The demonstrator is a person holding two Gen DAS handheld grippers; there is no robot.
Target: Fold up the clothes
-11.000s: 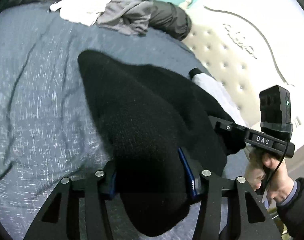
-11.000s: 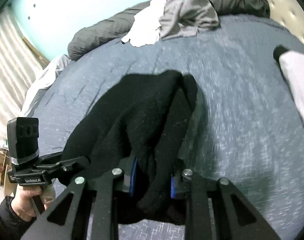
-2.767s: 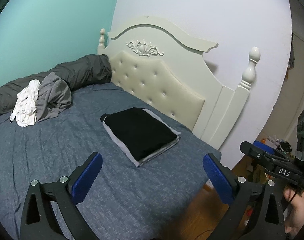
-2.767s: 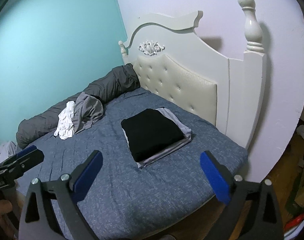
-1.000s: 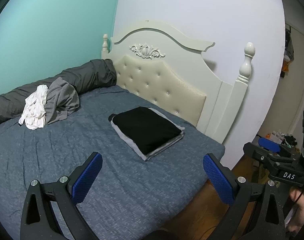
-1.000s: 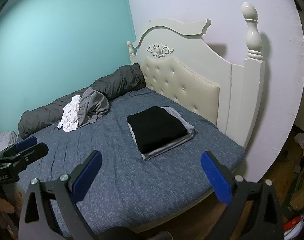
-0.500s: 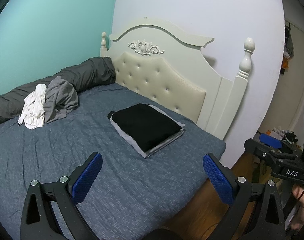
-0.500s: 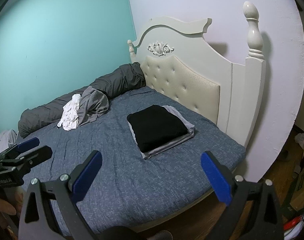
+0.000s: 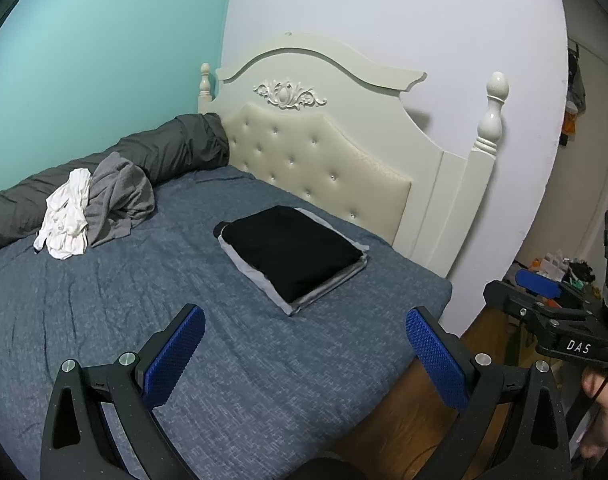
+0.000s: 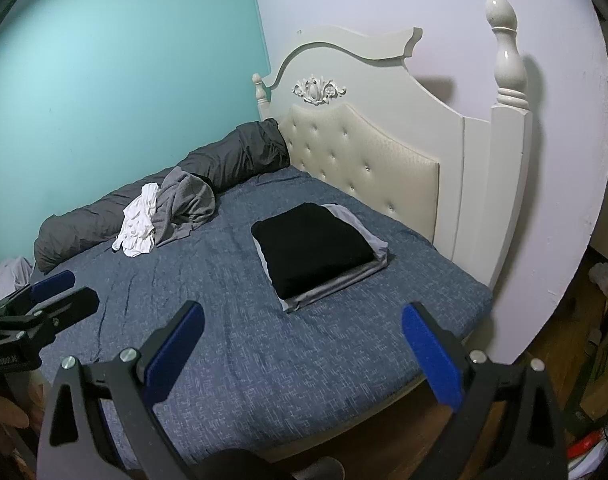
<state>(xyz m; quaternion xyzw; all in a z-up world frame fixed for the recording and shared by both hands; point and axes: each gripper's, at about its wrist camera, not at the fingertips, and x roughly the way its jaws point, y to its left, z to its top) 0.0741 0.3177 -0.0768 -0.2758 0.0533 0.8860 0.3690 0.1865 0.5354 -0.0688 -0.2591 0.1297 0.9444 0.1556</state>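
Note:
A folded black garment [image 9: 292,250] lies on top of a folded grey one [image 9: 323,284] on the blue bed, near the headboard; the stack also shows in the right wrist view [image 10: 313,248]. A crumpled white garment [image 9: 66,216] and a crumpled grey garment [image 9: 120,196] lie at the far side; both show in the right wrist view, white [image 10: 138,226] and grey [image 10: 184,204]. My left gripper [image 9: 304,344] is wide open and empty, held back from the bed's near edge. My right gripper [image 10: 302,340] is wide open and empty too.
The blue bed [image 9: 104,320] has a cream tufted headboard [image 9: 315,160] with a post [image 10: 507,80]. A rolled dark grey duvet [image 9: 164,152] lies along the teal wall. Wooden floor [image 9: 403,420] and clutter [image 9: 559,268] are at the right.
Both grippers stay open and empty and have shifted only slightly in the last second. Eleven seconds ago both were shut on the black garment, which now lies folded on the grey one.

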